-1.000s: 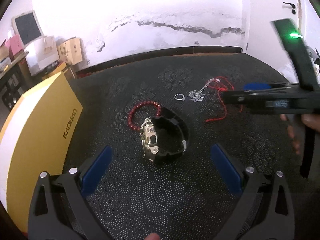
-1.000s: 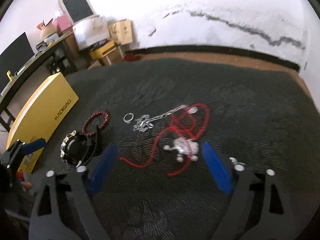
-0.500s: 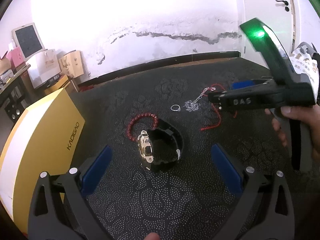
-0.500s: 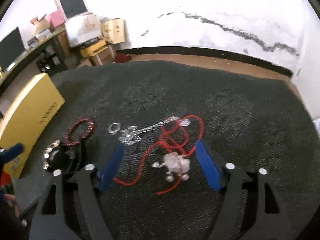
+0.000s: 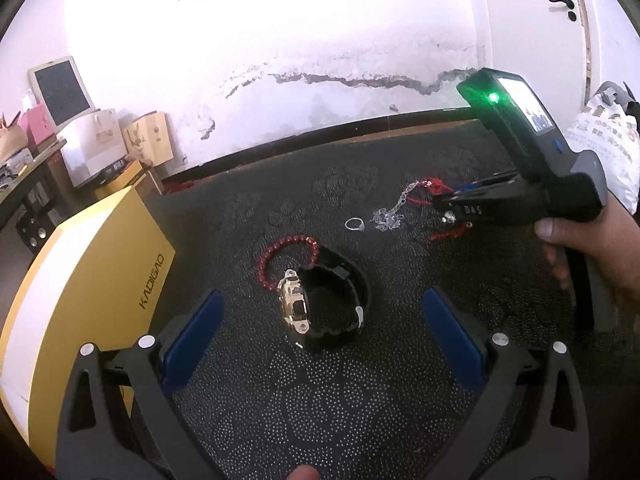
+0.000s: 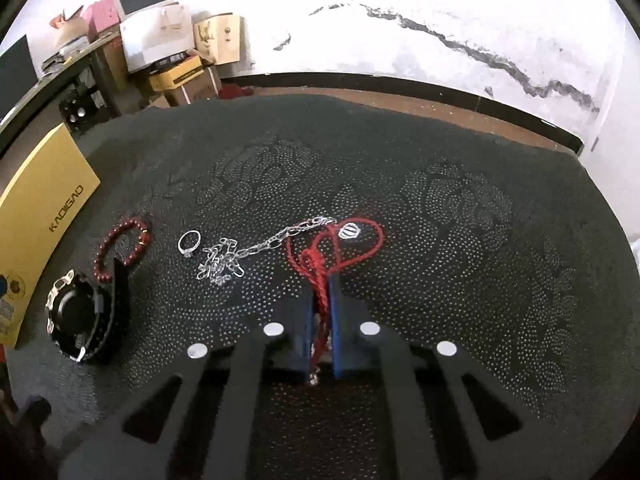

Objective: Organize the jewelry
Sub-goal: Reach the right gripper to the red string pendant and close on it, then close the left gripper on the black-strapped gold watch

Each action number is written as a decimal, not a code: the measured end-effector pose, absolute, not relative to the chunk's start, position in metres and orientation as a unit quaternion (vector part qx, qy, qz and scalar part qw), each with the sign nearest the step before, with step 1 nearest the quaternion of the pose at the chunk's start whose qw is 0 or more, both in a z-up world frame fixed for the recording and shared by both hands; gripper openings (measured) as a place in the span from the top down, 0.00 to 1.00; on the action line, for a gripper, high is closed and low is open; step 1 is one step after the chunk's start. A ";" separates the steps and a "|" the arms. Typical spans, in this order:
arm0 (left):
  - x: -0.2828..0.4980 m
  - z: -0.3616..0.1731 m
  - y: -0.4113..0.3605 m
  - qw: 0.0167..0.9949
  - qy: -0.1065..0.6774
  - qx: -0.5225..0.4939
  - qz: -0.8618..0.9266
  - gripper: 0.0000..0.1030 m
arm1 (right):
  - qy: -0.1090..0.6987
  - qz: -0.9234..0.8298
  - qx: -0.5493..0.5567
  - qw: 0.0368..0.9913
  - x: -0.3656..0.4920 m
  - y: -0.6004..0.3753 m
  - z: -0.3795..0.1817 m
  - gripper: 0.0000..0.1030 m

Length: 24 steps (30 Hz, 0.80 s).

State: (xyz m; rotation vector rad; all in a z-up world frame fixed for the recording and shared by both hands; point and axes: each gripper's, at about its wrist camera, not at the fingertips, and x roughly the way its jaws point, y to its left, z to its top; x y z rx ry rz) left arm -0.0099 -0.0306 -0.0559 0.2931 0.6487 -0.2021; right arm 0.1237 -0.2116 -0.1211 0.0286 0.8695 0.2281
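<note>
Right gripper (image 6: 320, 300), clamped on red cord (image 6: 320, 280), low over dark cloth (image 6: 440, 200); cord's loops and silver charm (image 6: 349, 232) spilling just ahead of the pads. Left gripper (image 5: 320, 320), spread wide, hovering over black watch (image 5: 320, 308). Beside the watch, red bead bracelet (image 5: 280, 256). Between bracelet and cord, ring (image 6: 189, 242) and silver chain (image 6: 240, 256). At the cloth's left edge, yellow box (image 5: 92, 280).

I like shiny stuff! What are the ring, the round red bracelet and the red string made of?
Ring: silvery metal, it glints. Bracelet: glossy dark-red beads, maybe wood or stone. Red string, pinched by the right gripper: twisted cord, matte.
</note>
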 end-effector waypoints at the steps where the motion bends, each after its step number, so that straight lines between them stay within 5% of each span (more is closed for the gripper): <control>1: -0.009 -0.056 -0.030 0.932 0.317 0.143 -0.099 0.06 | 0.419 0.110 0.014 0.901 0.123 -0.212 -0.121 0.95; 13: 0.009 -0.069 -0.039 0.931 0.332 0.127 -0.089 0.06 | 0.345 0.123 0.063 0.929 0.058 -0.219 -0.072 0.95; 21: 0.041 -0.086 -0.020 0.920 0.386 0.028 -0.065 0.07 | 0.333 0.144 0.086 0.928 0.050 -0.222 -0.070 0.95; 24: 0.050 -0.098 -0.028 0.909 0.407 0.052 -0.071 0.28 | 0.321 0.153 0.096 0.930 0.045 -0.224 -0.063 0.95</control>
